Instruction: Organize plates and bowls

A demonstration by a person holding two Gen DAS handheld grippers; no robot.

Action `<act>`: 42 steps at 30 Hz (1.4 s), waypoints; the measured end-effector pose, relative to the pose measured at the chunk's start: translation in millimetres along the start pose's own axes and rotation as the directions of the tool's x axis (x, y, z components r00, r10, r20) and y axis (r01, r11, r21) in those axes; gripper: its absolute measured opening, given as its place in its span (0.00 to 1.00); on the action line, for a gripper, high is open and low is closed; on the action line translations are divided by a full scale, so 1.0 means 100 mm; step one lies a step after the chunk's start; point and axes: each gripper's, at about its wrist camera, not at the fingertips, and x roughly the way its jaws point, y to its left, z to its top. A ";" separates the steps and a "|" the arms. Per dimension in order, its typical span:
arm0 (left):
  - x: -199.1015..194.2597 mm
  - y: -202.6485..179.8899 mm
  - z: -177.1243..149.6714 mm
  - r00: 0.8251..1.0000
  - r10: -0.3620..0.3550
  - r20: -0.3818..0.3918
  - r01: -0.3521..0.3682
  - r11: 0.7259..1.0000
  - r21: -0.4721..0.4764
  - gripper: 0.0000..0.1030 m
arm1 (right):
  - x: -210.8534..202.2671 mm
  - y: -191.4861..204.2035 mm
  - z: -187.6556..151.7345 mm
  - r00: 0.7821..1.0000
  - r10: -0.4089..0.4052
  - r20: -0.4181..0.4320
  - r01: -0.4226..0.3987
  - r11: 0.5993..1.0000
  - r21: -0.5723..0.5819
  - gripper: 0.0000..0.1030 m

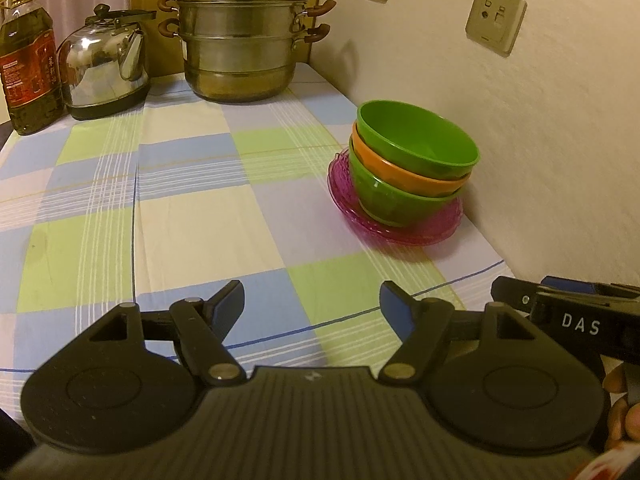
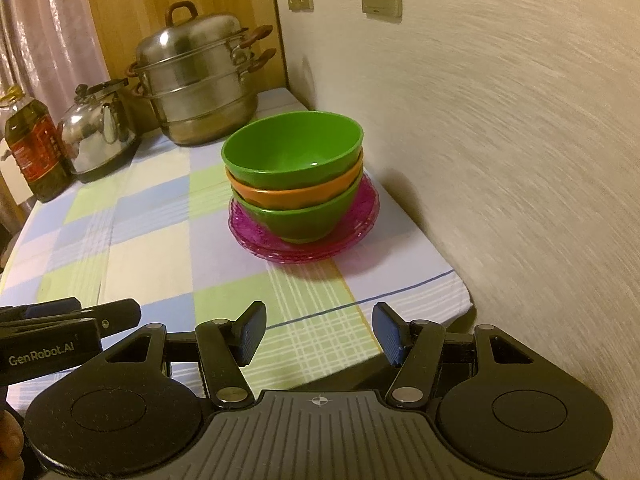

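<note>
- Glossy plastic bowls (image 2: 294, 176), green-orange-green, nest on ribbed magenta plates (image 2: 304, 240) mid-frame.
- Checked cloth (image 1: 180, 200) lies smooth.
- I see left gripper (image 1: 312, 304) and right gripper (image 2: 319, 332) both spread, empty.

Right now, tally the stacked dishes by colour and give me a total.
Green bowls: 2, the top bowl and the bottom bowl.
Orange bowls: 1, the middle bowl.
Pink plates: at least 2 rims show under the bowls; the exact count is hard to tell.
Total: at least 5.
</note>
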 end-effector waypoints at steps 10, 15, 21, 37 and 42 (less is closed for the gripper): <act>0.01 -0.01 -0.01 1.000 0.007 -0.004 -0.007 1.000 -0.003 0.71 | 0.00 0.00 0.00 1.000 0.000 0.000 0.000 1.000 0.000 0.57; 0.01 -0.01 -0.01 1.000 0.006 -0.003 -0.006 1.000 -0.001 0.71 | 0.00 0.00 -0.01 1.000 -0.001 0.000 0.001 1.000 0.000 0.57; 0.01 -0.01 0.00 1.000 0.007 -0.004 -0.007 1.000 0.001 0.71 | 0.00 0.00 -0.01 1.000 -0.003 0.001 0.003 1.000 0.001 0.57; 0.01 -0.02 -0.01 1.000 0.009 -0.004 -0.009 1.000 0.003 0.71 | 0.00 -0.02 -0.01 1.000 -0.003 0.000 0.003 1.000 0.002 0.57; 0.01 -0.03 -0.02 1.000 0.009 -0.005 -0.009 1.000 0.003 0.71 | 0.00 -0.02 -0.01 1.000 -0.003 -0.002 0.003 1.000 0.005 0.57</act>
